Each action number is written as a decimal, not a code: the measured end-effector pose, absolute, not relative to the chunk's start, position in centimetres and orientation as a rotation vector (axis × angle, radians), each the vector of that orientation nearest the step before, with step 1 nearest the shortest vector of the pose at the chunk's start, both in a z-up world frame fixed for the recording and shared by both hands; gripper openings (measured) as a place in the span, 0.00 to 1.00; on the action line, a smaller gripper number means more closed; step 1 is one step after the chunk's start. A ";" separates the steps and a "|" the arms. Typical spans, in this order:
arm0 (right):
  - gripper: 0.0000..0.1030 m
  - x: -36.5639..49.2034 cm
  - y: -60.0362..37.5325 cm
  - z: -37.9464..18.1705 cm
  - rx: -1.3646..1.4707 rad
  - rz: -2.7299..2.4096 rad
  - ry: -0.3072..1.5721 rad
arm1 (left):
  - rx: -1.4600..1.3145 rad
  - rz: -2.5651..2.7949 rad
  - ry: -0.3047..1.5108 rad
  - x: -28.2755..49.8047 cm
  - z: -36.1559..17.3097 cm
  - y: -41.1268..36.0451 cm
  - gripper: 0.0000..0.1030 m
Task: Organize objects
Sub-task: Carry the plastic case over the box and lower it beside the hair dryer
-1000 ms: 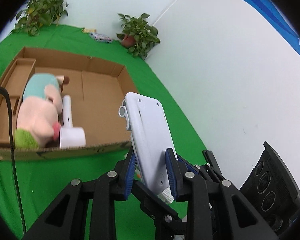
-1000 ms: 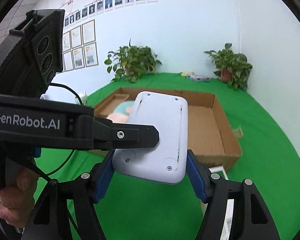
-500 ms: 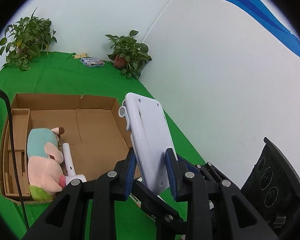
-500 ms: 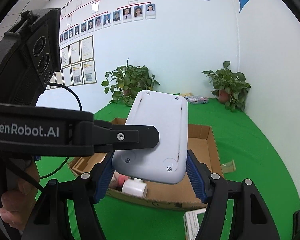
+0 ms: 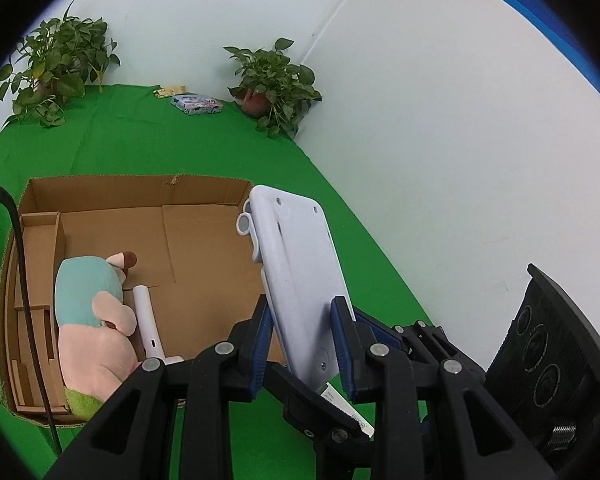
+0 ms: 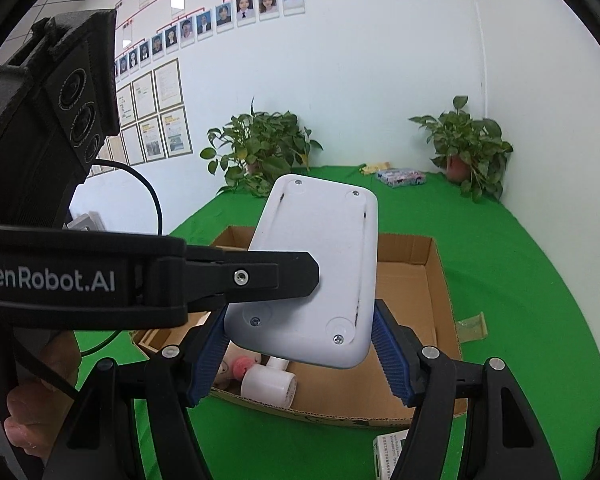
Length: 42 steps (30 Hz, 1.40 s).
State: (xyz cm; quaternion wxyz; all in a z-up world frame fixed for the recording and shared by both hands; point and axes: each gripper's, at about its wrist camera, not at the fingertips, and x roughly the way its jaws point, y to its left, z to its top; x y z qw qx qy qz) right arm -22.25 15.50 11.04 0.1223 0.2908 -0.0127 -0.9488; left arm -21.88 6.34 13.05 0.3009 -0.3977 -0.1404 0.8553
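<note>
My left gripper [image 5: 302,340] is shut on the thin edges of a white flat device [image 5: 296,280] and holds it upright in the air. My right gripper [image 6: 300,352] is shut on the wide sides of the same white device [image 6: 320,264]; the left gripper's finger [image 6: 260,276] crosses in front of it. Below and beyond stands an open cardboard box [image 5: 140,192] on green cloth. In it lie a plush toy [image 5: 92,320] and a white handheld fan [image 5: 148,320]. The box [image 6: 436,288] and fan [image 6: 268,384] also show in the right wrist view.
Potted plants [image 5: 276,84] [image 5: 56,64] stand at the far wall, with a small patterned box [image 5: 196,104] between them. A white wall runs along the right. A small carton [image 6: 388,452] and a tape scrap [image 6: 472,328] lie near the box. A black cable [image 5: 24,280] hangs at left.
Both grippers have risen with the white device; the box has dropped lower in both views and looks farther away. The grip on the device is the same.
</note>
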 end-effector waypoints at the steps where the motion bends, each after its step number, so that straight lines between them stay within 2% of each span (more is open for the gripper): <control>1: 0.64 -22.6 15.5 10.6 0.862 -2.764 -0.043 | -1.070 2.264 -0.375 -22.2 12.6 6.4 0.27; 14: 0.64 -27.9 16.9 3.5 1.084 -2.683 -0.108 | -1.245 2.192 -0.413 -27.1 6.3 7.3 0.27; 23: 0.64 -32.4 19.1 -3.4 1.292 -2.543 -0.229 | -1.435 2.144 -0.411 -30.4 -0.1 8.4 0.27; 28: 0.64 -34.1 20.1 -6.6 1.376 -2.461 -0.288 | -1.490 2.148 -0.386 -31.4 -1.9 8.7 0.25; 37: 0.64 -34.8 20.4 -9.5 1.486 -2.324 -0.309 | -1.600 2.144 -0.344 -32.0 -3.8 9.5 0.24; 40: 0.65 -34.9 20.2 -9.6 1.496 -2.312 -0.289 | -1.642 2.179 -0.297 -32.0 -4.1 9.5 0.16; 42: 0.65 -34.8 20.1 -9.5 1.503 -2.302 -0.276 | -1.660 2.173 -0.295 -32.1 -4.5 9.2 0.16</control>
